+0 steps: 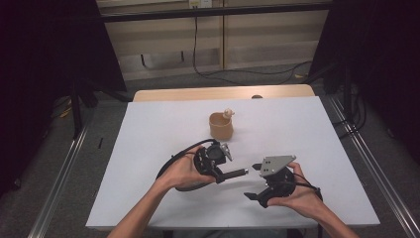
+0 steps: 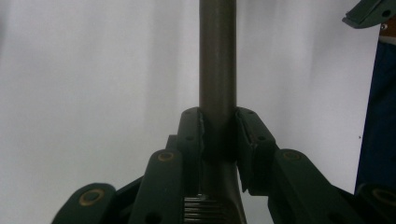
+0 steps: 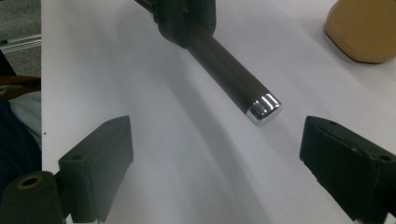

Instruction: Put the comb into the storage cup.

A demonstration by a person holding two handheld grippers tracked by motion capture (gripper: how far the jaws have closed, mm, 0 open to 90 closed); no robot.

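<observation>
Left gripper (image 1: 224, 173): the person's left hand (image 1: 184, 171) is holding it low over the white table (image 1: 148, 148), near the front middle; its jaws are clamping a dark rod (image 1: 235, 174).
Rod: it is sticking out level from the left gripper towards the right gripper; in the right gripper view it is showing as a dark brown cylinder (image 3: 229, 74) with a shiny silver cap at its free end. In the left gripper view the rod (image 2: 217, 56) is running straight up the middle, pinched between the two black pads (image 2: 191, 135).
Right gripper (image 1: 251, 181): the person's right hand (image 1: 299, 198) is holding it just to the right of the rod's free end, its grey three-cornered plate facing up; its jaws are standing wide apart and nothing is sitting between them.
Gap: in the right gripper view the rod's silver cap is hanging just beyond the open jaws, nearer the right-hand one, touching neither.
Cup (image 1: 221, 125): a tan cup is standing upright on the table beyond both grippers, well apart from them, with something small and pale poking above its rim; its lower edge (image 3: 364, 32) is showing in the top corner of the right gripper view.
Table: the white sheet is covering a wooden top, whose far edge is showing behind it.
</observation>
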